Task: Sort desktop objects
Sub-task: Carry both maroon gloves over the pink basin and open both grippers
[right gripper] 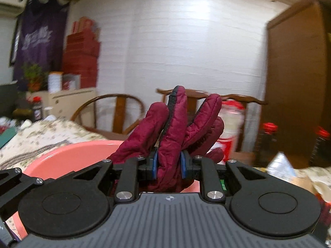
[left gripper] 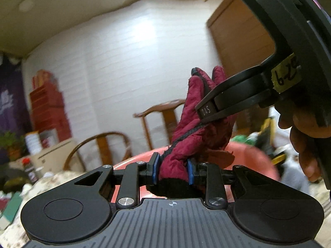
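Note:
A dark red quilted glove (left gripper: 198, 124) with black trim is held up in the air between both grippers. My left gripper (left gripper: 173, 170) is shut on its cuff end, just above a pink basin (left gripper: 248, 155). My right gripper (right gripper: 168, 162) is shut on the glove's fingers (right gripper: 171, 128), which stick up past its blue pads. In the left wrist view the right gripper (left gripper: 209, 111) comes in from the upper right and pinches the glove's upper part. The pink basin (right gripper: 72, 155) also shows below in the right wrist view.
A floral tablecloth (right gripper: 41, 138) covers the table. Wooden chairs (right gripper: 115, 111) stand behind it. Dark bottles with red caps (right gripper: 266, 140) and a red-and-white container (right gripper: 229, 124) stand at the right. Mixed clutter (left gripper: 269, 144) lies beyond the basin. A green box (left gripper: 10, 206) sits at far left.

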Demonstrator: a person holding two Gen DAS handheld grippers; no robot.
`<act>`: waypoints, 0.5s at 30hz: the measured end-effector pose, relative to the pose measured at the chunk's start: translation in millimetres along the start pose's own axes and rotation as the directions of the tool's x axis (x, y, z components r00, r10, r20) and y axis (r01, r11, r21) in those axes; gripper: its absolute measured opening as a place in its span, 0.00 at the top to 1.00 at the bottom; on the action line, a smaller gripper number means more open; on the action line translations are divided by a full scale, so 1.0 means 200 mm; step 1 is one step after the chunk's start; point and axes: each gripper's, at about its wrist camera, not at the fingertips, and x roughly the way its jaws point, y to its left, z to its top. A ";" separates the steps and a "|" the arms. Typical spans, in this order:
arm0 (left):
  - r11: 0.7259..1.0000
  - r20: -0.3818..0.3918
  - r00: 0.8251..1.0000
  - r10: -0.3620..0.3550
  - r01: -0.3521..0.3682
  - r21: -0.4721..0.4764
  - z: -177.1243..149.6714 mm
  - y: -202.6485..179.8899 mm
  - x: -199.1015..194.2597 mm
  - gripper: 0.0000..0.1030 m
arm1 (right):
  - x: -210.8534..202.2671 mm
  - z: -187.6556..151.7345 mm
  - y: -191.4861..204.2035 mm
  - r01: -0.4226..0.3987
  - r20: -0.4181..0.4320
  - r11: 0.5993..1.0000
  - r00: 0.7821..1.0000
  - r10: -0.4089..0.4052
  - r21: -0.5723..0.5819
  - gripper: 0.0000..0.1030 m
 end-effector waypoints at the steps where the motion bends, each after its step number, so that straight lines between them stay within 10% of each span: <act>1: 1.000 -0.011 1.000 0.010 -0.010 -0.003 -0.01 0.03 0.01 0.75 | 0.04 0.01 0.05 -0.013 -0.010 1.000 1.000 0.012 -0.013 0.77; 7: 0.997 -0.103 0.992 0.074 -0.077 -0.022 -0.09 0.18 0.10 0.63 | 0.21 0.02 0.31 -0.022 -0.080 0.995 0.997 0.015 -0.092 0.63; 11: 0.985 -0.120 0.978 0.168 -0.172 -0.023 -0.12 0.24 0.02 0.08 | 0.21 -0.02 0.38 0.032 -0.094 0.989 0.994 -0.046 -0.145 0.12; 15: 0.974 -0.070 0.974 0.216 -0.220 -0.048 -0.10 0.28 -0.05 0.00 | 0.16 -0.04 0.36 0.065 -0.062 0.987 0.995 -0.075 -0.148 0.10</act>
